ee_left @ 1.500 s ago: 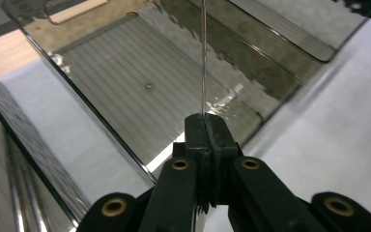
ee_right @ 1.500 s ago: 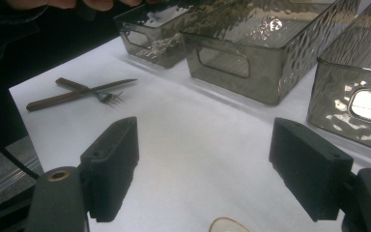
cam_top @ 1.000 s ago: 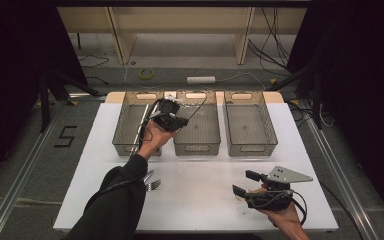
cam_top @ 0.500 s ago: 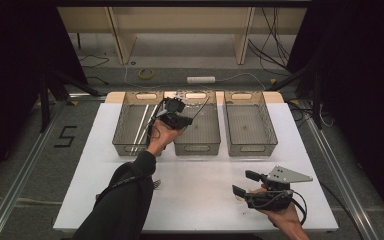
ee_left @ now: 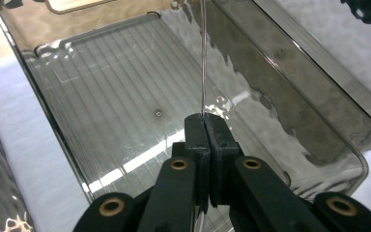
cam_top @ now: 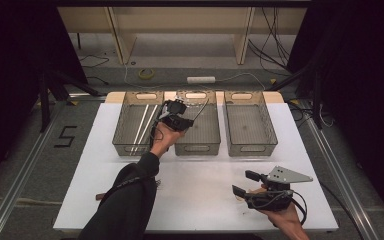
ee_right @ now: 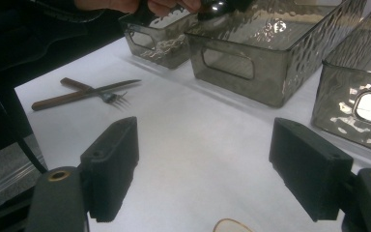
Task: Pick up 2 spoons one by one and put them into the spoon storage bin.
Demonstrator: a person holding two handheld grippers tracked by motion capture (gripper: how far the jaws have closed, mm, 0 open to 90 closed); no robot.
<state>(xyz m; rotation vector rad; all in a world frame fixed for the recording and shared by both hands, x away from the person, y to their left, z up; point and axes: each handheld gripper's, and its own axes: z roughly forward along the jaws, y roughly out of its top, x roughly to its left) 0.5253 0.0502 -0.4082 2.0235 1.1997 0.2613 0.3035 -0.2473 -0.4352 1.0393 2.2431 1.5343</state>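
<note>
Nearest to us, the right gripper [cam_top: 247,183] rested low over the front right of the white table [cam_top: 210,200], its jaws spread wide with nothing between them; in the right gripper view only bare tabletop lay in the gap. Off to that gripper's far side, near the table's front left, a fork [ee_right: 115,98] and a wooden-handled utensil [ee_right: 63,98] lay crossed on the table, well apart from both grippers. In the high view the left sleeve [cam_top: 125,200] covered most of that spot.

Farther back, three smoky translucent bins stood in a row. We saw the left gripper [cam_top: 176,116] held over the near left part of the middle bin [cam_top: 196,148]. In the left gripper view its jaws were pressed together on a thin, shiny metal piece [ee_left: 203,58] that rose straight from between the tips, with the bin's ribbed floor below it. We could not tell what kind of utensil it was, since it showed edge-on.

The left bin [cam_top: 125,145] held a few long pale sticks [cam_top: 142,122]. The right bin [cam_top: 252,147] stood just beside the middle one.
</note>
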